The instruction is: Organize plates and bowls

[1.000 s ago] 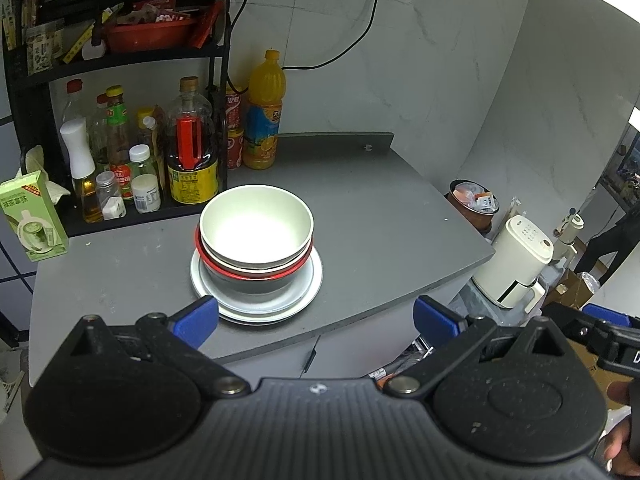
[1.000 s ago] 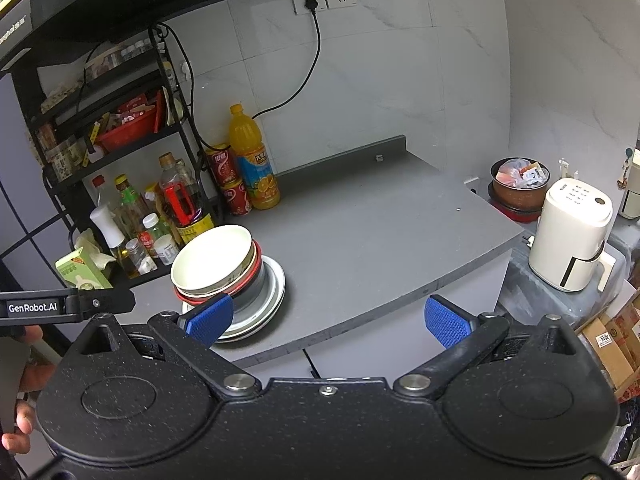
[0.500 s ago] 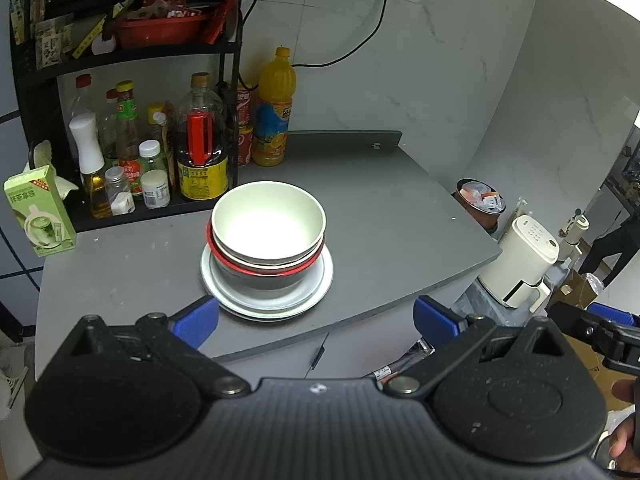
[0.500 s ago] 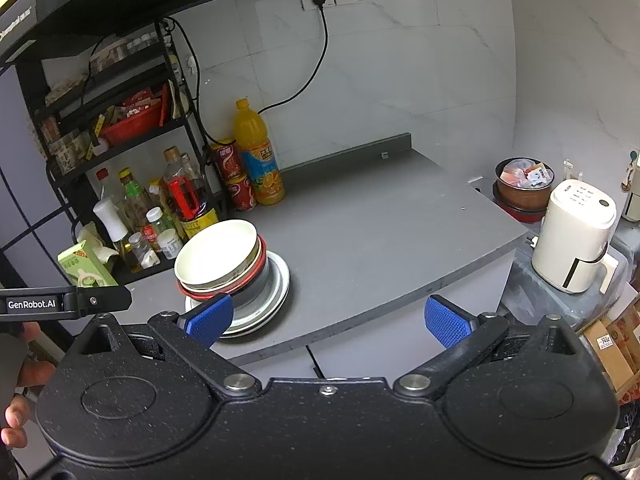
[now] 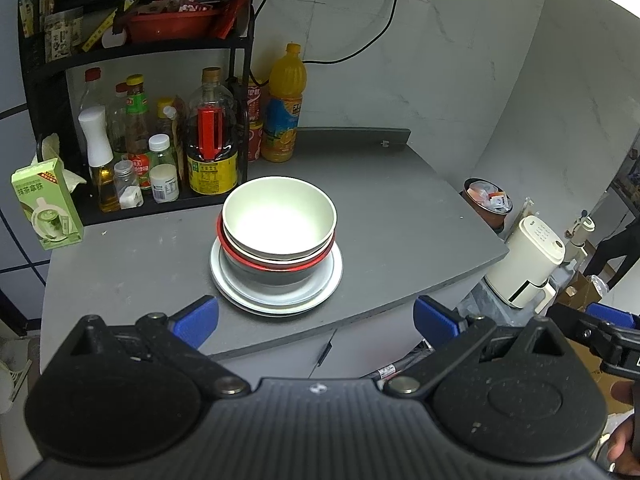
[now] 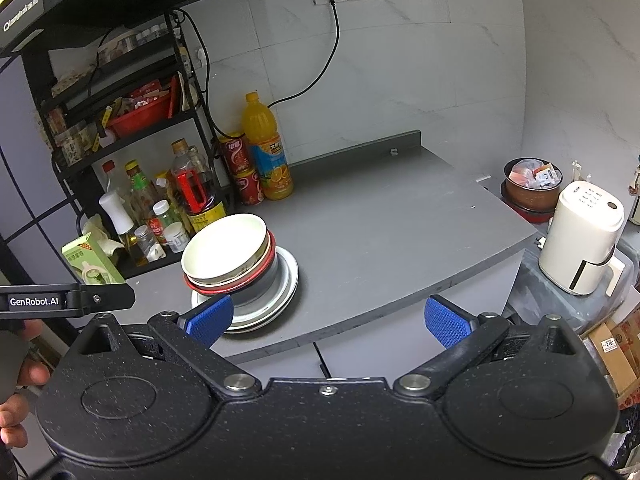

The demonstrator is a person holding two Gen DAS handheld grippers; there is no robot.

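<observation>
Both tongs are spread wide and empty — the left tongs [image 5: 314,322] sit just short of the stacked bowls [image 5: 279,219] nested on plates [image 5: 276,300] on the bench [image 5: 400,224]. Best to advance squarely and pinch the top bowl's near rim, lifting straight up; the right tongs [image 6: 328,318] hang further right.

A black shelf rack [image 5: 236,46] stood at the counter's [image 5: 400,216] back left corner, crowded with sauce bottles [image 5: 211,136]. An orange juice bottle [image 5: 285,104] and red cans [image 6: 244,172] stood beside it. A green carton [image 5: 46,204] sat near the left edge.
</observation>
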